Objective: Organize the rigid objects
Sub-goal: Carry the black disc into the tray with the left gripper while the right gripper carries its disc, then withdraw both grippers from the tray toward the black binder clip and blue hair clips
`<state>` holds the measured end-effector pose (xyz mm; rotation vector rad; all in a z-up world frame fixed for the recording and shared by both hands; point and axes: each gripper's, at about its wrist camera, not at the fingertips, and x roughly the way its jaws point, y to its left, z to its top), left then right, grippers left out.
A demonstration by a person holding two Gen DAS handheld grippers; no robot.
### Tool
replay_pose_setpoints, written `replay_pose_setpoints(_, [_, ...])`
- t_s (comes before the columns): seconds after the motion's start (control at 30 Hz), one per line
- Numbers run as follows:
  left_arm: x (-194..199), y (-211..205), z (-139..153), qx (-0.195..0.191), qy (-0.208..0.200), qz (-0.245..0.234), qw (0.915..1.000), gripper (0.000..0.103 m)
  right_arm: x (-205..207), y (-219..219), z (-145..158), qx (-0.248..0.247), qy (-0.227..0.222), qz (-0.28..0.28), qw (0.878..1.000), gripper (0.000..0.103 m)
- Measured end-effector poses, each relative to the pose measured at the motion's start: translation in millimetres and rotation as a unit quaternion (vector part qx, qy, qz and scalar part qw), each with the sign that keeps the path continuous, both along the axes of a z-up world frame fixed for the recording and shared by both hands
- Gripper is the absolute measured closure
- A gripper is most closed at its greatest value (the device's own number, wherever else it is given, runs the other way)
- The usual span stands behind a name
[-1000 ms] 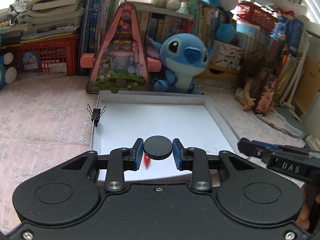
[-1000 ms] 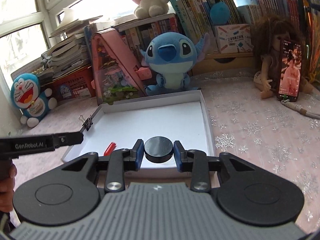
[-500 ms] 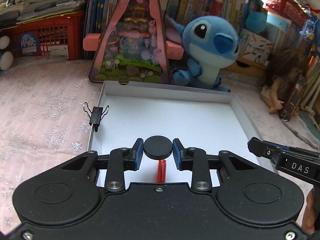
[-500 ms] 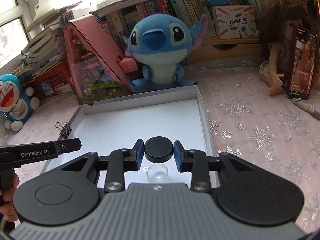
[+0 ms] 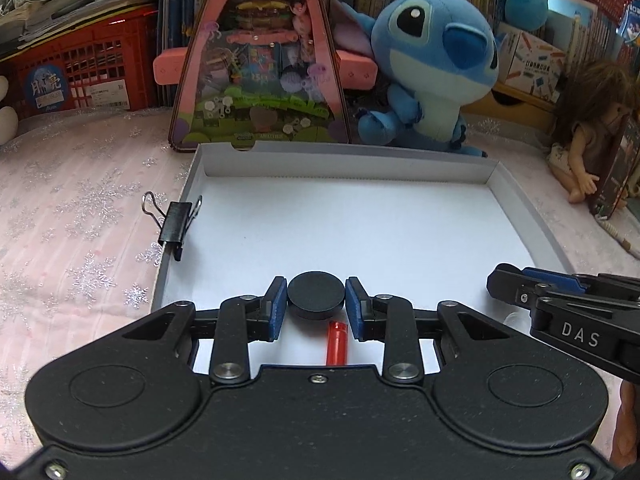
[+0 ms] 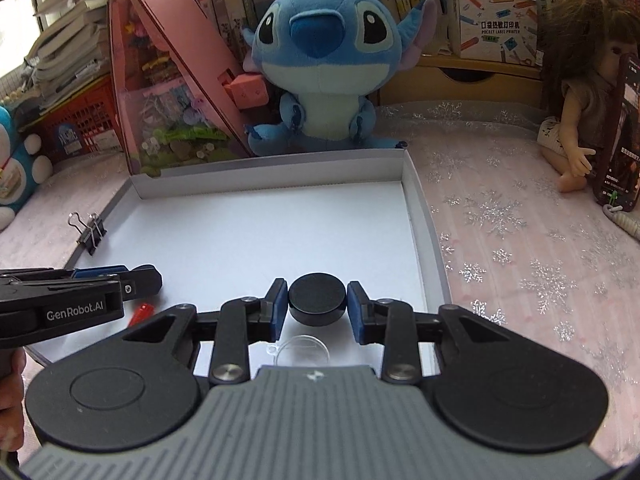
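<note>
A shallow white box tray [image 5: 516,208] lies on the pink snowflake cloth; it also shows in the right wrist view [image 6: 424,216]. A small red cylinder [image 5: 336,342] lies in the tray under my left gripper [image 5: 316,300]. A clear round lid [image 6: 304,350] lies in the tray under my right gripper [image 6: 317,300]. A black disc sits between the blue pads of each gripper, with the jaws a disc's width apart. A black binder clip [image 5: 174,222] is clipped on the tray's left wall. The right gripper shows at the right in the left wrist view [image 5: 560,304].
A blue Stitch plush [image 5: 432,68] and a pink triangular toy house [image 5: 260,60] stand behind the tray. A doll [image 6: 580,112] with a phone [image 6: 620,140] sits at the right. A red crate [image 5: 80,76] and books line the back.
Both grippers have moved forward and down over the tray's near end. The red cylinder and the clear lid now lie closer under the fingers. The jaws have not changed.
</note>
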<state>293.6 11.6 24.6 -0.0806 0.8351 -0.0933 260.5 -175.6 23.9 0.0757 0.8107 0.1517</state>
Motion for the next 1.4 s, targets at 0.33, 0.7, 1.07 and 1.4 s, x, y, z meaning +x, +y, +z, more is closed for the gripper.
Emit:
replay_pose_setpoints(0.33, [-2, -1, -4, 0.009, -0.006, -0.002, 0.9999, 0.073, 3, 3, -7, -0.012, 0.007, 0.005, 1.000, 0.066])
replay_pose_setpoints(0.7, [-2, -4, -6, 0.021, -0.013, -0.004, 0.9997, 0.073, 4, 7, -9, -0.019, 0.006, 0.006, 1.000, 0.066])
replay_pose_setpoints(1.07, [-8, -4, 2, 0.023, -0.021, -0.010, 0.9995, 0.061, -4, 1, 0, 0.008, -0.020, 0.003, 1.000, 0.046])
replay_pose_setpoints(1.4, [-45, -1, 32, 0.021, -0.070, -0.026, 0.9970, 0.036, -34, -5, 25, -0.001, -0.069, 0.003, 0.998, 0.033])
